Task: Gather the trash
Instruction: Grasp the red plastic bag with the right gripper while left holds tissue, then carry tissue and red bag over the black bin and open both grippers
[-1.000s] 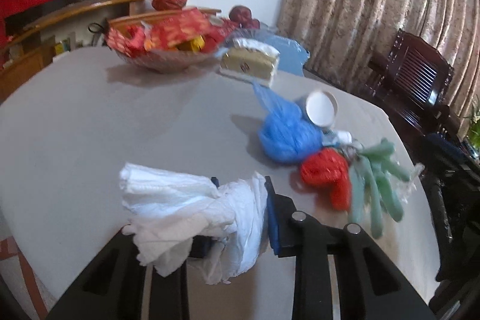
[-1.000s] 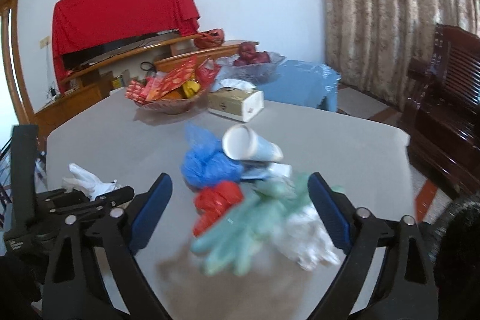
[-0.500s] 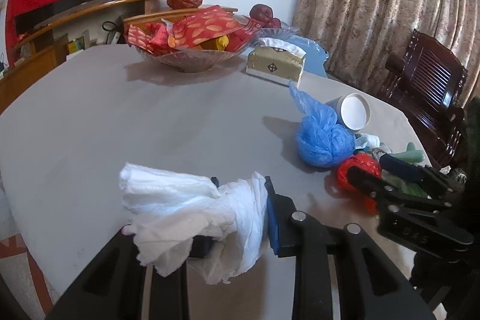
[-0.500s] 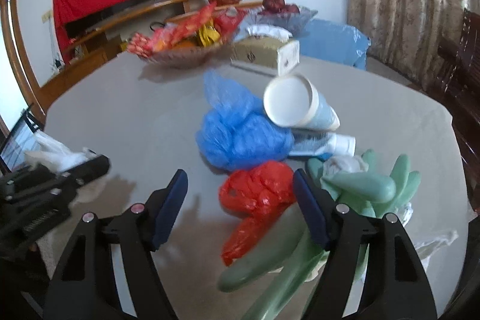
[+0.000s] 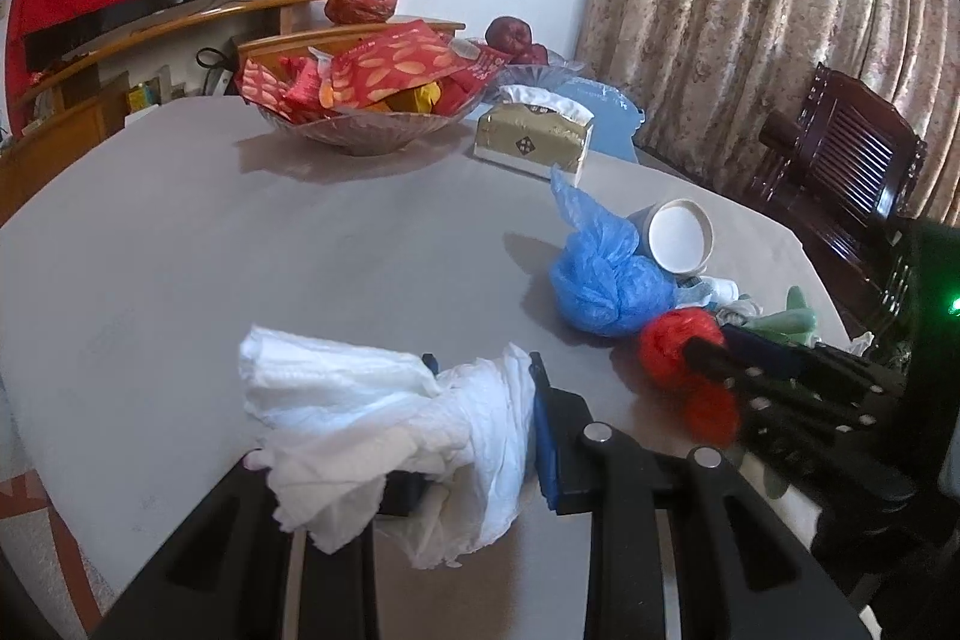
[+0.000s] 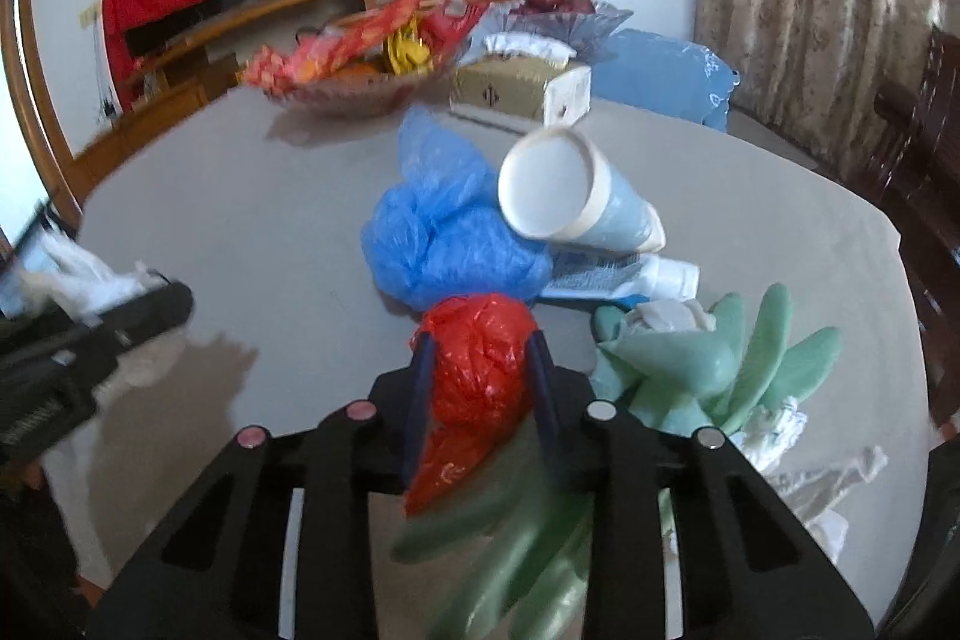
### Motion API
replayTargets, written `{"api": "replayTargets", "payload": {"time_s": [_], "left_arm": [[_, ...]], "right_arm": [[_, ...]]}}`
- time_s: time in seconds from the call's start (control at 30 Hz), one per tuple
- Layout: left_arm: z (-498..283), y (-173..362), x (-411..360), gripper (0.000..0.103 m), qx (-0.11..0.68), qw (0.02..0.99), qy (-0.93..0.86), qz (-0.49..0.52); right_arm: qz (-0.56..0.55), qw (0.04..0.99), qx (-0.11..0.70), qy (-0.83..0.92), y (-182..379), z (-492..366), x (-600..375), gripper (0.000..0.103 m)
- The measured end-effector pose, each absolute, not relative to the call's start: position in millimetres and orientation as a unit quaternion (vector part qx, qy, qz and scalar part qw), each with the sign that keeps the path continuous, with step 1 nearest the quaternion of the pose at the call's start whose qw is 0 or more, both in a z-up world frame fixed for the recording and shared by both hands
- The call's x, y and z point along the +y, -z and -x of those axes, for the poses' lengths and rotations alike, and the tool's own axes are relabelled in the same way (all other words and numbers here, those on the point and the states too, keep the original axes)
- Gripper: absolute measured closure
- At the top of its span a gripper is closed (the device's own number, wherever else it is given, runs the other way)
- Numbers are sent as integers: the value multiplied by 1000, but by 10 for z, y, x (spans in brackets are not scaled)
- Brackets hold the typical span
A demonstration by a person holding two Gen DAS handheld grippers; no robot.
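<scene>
Tongs [image 6: 480, 340] newly round red bag [image 6: 480, 358] (cup [image 6: 564, 190] behind)

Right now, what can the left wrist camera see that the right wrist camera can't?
Only the left wrist view shows the slatted wooden chair by the curtain, and the white plastic bag close up in the left gripper.

Only the right wrist view shows the green rubber gloves spread out, and the right gripper with its jaws, just closed, squeezing the red bag.

Both show the blue bag, the paper cup, the tissue box and the snack bowl.
</scene>
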State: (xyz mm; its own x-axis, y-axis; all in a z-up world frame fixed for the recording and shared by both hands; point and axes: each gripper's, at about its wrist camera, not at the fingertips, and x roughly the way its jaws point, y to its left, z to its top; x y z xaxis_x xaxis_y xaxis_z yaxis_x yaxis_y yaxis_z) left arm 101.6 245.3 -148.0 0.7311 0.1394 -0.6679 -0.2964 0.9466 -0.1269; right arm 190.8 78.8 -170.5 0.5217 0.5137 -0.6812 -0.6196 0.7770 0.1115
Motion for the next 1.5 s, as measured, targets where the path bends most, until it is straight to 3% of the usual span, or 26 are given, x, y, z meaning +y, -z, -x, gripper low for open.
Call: {"api": "replayTargets", "payload": {"time_s": [0.4,0.63,1.5], "left_arm": [[-981,1118,2199,74,320,937,-95,105],[-1015,787,1887,74,295,949,-61,92],[-1393,493,-319,74,282,946,159,33]], "right_arm": [[-18,877,290,-381,811,-1587,296,76],[-15,896,267,-353,517,-1474,-56,76],[-42,957,254,-135,513,-985,-2294,76]]}}
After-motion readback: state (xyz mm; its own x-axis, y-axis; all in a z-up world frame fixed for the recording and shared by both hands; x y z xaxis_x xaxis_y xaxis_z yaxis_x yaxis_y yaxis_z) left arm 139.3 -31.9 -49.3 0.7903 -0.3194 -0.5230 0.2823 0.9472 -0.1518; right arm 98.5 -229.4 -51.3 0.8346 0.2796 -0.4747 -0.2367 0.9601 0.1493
